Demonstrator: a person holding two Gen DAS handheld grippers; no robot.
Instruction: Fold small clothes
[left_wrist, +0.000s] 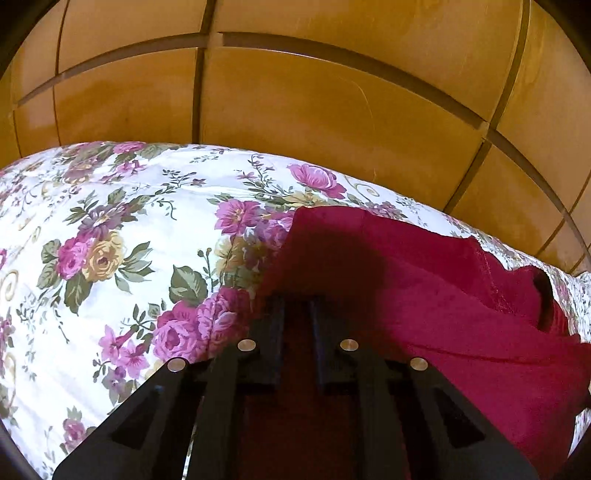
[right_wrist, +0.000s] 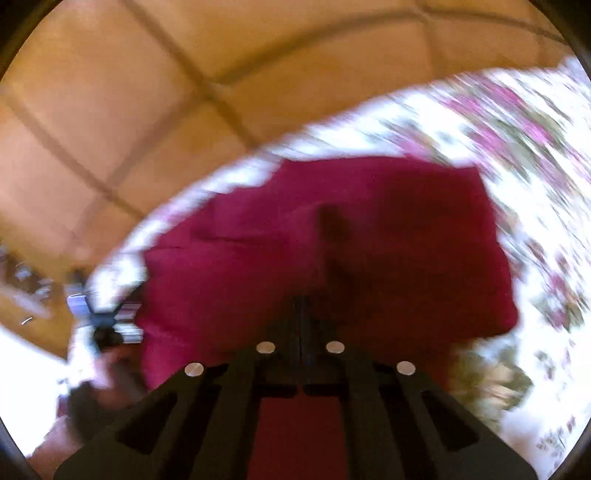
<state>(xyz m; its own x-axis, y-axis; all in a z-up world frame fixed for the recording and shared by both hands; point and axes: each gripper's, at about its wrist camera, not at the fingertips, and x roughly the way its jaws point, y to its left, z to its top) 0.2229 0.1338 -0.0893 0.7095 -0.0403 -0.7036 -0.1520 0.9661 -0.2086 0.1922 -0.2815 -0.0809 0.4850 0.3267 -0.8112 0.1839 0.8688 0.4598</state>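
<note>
Left wrist view: your left gripper (left_wrist: 297, 306) pinches the red garment (left_wrist: 424, 295) on the floral bedspread (left_wrist: 110, 221). Your right gripper (right_wrist: 301, 306) sits closed over the garment's near edge; whether it grips cloth is unclear.

The right wrist view is smeared by motion blur: the floral bedsheet (right_wrist: 517, 177) pattern streaks, and a dark object at the left edge (right_wrist: 105, 328) cannot be identified. In the left wrist view, the red garment (left_wrist: 461, 314) is cut off at the right edge, with its folds in shadow.
</note>
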